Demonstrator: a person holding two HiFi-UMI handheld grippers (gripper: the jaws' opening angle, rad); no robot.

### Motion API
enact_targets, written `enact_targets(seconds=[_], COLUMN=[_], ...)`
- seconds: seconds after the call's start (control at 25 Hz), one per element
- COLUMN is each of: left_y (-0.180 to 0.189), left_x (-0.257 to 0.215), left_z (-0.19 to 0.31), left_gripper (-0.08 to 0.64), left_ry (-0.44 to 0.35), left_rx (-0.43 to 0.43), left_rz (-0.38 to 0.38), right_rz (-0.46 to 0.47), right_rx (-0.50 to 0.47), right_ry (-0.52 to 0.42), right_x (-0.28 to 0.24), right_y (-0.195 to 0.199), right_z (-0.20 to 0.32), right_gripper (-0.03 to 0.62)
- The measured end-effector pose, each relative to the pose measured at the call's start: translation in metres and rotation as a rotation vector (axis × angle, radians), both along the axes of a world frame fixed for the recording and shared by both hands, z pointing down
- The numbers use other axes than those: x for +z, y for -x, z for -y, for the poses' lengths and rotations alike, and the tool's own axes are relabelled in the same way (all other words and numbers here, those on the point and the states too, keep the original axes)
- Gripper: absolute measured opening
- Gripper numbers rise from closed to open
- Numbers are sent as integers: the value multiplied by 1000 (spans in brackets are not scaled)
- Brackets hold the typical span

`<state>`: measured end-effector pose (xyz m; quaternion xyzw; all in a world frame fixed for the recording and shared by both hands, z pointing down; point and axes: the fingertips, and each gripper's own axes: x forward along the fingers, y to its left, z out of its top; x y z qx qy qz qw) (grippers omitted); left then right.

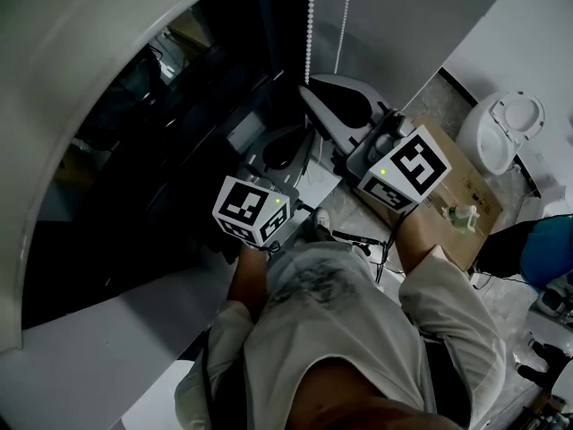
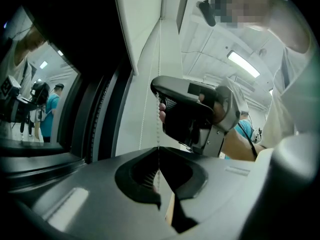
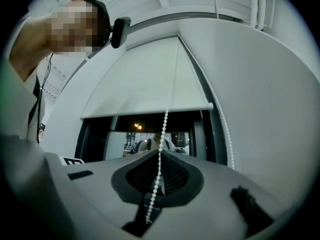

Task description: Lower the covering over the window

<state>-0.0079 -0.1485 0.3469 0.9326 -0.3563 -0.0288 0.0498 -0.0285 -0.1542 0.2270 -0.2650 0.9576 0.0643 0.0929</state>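
Observation:
A white roller blind point(image 3: 145, 79) covers the top part of a dark window point(image 3: 150, 129); its bottom bar point(image 3: 150, 111) hangs partway down. A white bead chain point(image 3: 164, 129) drops from it. My right gripper point(image 3: 161, 153) is shut on this chain, which runs on between its jaws. In the left gripper view my left gripper point(image 2: 158, 153) is shut on the same chain point(image 2: 159, 59), just below the right gripper point(image 2: 192, 116). In the head view the right gripper point(image 1: 311, 94) is the one farther along the chain point(image 1: 310, 25) and the left gripper point(image 1: 300, 141) is nearer me.
The chain's second strand point(image 3: 225, 129) hangs along the white wall at the right. On the floor behind me are a cardboard box point(image 1: 466, 213) and a white round fixture point(image 1: 506, 128). People point(image 2: 50, 109) show in the window glass.

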Motion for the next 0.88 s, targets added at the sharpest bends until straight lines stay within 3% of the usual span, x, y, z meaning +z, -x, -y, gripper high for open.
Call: enact_targets(seconds=[0.4,0.88], left_y=[5,4], left_x=[49,94], left_z=[-6,-17], left_gripper=[14,14], left_ry=[137,231], left_rx=[20,31], left_rz=[-16,23], right_rz=[-67,-131], right_rx=[16,32], right_ry=[74,138], right_x=[51,98], right_y=[7,12], right_z=[3,-1], right_gripper=[21,20])
